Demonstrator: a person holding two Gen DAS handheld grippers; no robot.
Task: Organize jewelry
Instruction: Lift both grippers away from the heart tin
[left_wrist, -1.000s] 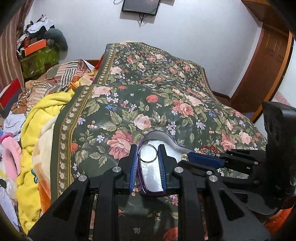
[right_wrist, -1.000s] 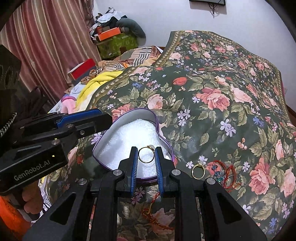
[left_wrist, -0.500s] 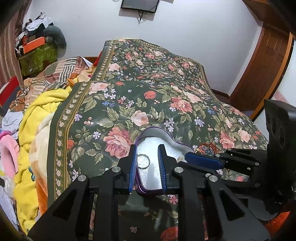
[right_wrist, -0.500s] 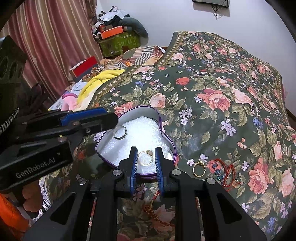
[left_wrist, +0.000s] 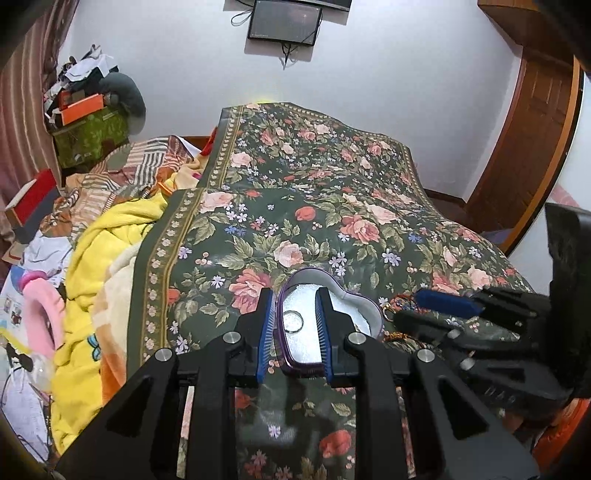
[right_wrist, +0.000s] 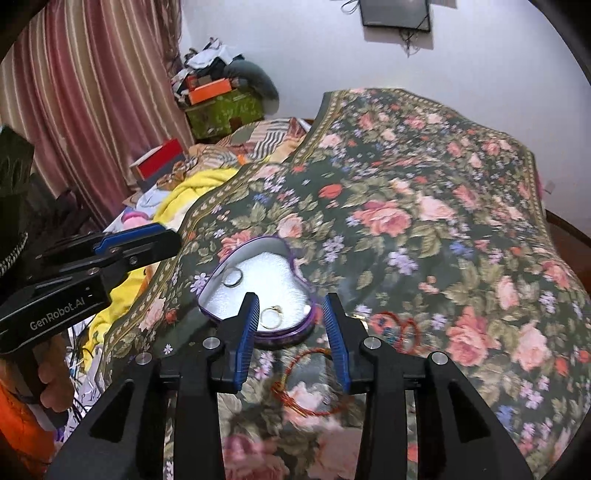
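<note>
A heart-shaped purple tin (right_wrist: 295, 334) with white lining lies on the floral bedspread; it also shows in the left wrist view (left_wrist: 375, 308). A silver ring (left_wrist: 292, 320) (right_wrist: 232, 277) and a gold ring (right_wrist: 271, 317) lie inside it. My left gripper (left_wrist: 293, 295) is open and empty above the tin's left part. My right gripper (right_wrist: 291, 299) is open and empty above the tin's near edge. A red-gold bangle (right_wrist: 310, 384) and red beaded jewelry (right_wrist: 400, 328) lie on the bedspread near the tin. Another gold ring's edge (left_wrist: 386, 314) shows beside the tin.
The floral bedspread (left_wrist: 314, 206) covers the bed. Yellow and striped blankets (left_wrist: 96, 251) are piled at the left. Boxes and clothes (right_wrist: 218, 99) stand by the curtain. A wooden door (left_wrist: 524, 147) is at the right.
Both grippers let go of their rings into the tin and opened. Both have pulled back and up from the tin.
</note>
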